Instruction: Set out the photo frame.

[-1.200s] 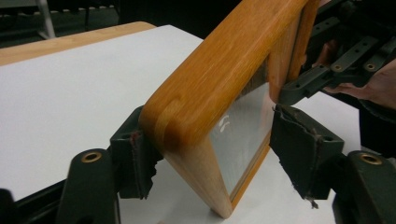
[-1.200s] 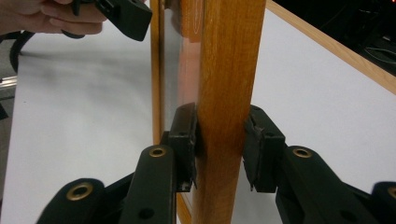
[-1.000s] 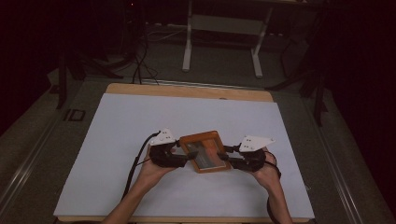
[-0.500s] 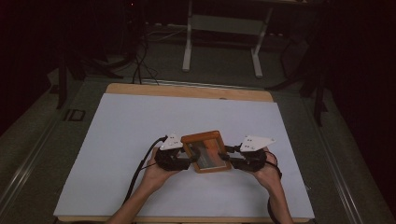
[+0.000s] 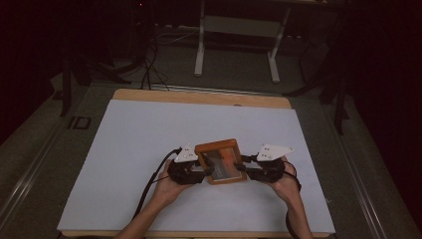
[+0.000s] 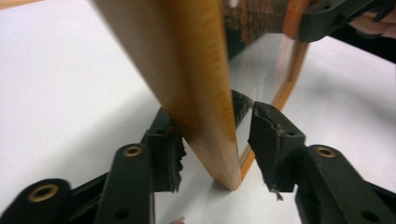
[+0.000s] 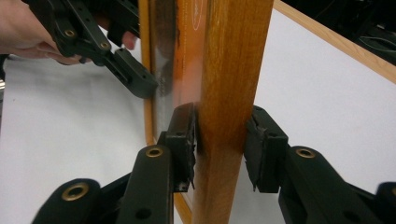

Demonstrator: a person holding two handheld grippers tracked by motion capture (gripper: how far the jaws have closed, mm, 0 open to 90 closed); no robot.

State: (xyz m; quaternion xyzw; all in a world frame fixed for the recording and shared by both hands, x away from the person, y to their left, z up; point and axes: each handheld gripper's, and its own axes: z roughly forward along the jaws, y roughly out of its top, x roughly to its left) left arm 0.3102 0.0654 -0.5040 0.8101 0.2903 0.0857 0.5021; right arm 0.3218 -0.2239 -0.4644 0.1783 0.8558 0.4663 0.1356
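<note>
A wooden picture frame [image 5: 221, 147] with a glass pane is held tilted up off the white sheet between both grippers. My right gripper [image 5: 242, 167] is shut on the frame's right rail [image 7: 233, 70], both pads against the wood. My left gripper [image 5: 205, 170] straddles the left rail [image 6: 187, 70]. Its jaws have just been closing: one pad [image 6: 166, 149] touches the wood, while the other pad [image 6: 273, 140] stands a little off on the glass side. The rail's lower corner rests on the sheet. Each gripper view also catches the other gripper: the right gripper [image 6: 327, 18] and the left gripper [image 7: 126, 70].
The white sheet [image 5: 149, 144] covers a wooden table [image 5: 199, 97] whose edge shows at the back. A cable [image 5: 149, 184] trails from the left gripper toward the near edge. A metal stand [image 5: 239, 30] and dark floor lie beyond the table.
The left gripper has shifted a little to the right, onto the frame's left rail, and its jaws have narrowed around it. The right gripper and the frame have stayed put.
</note>
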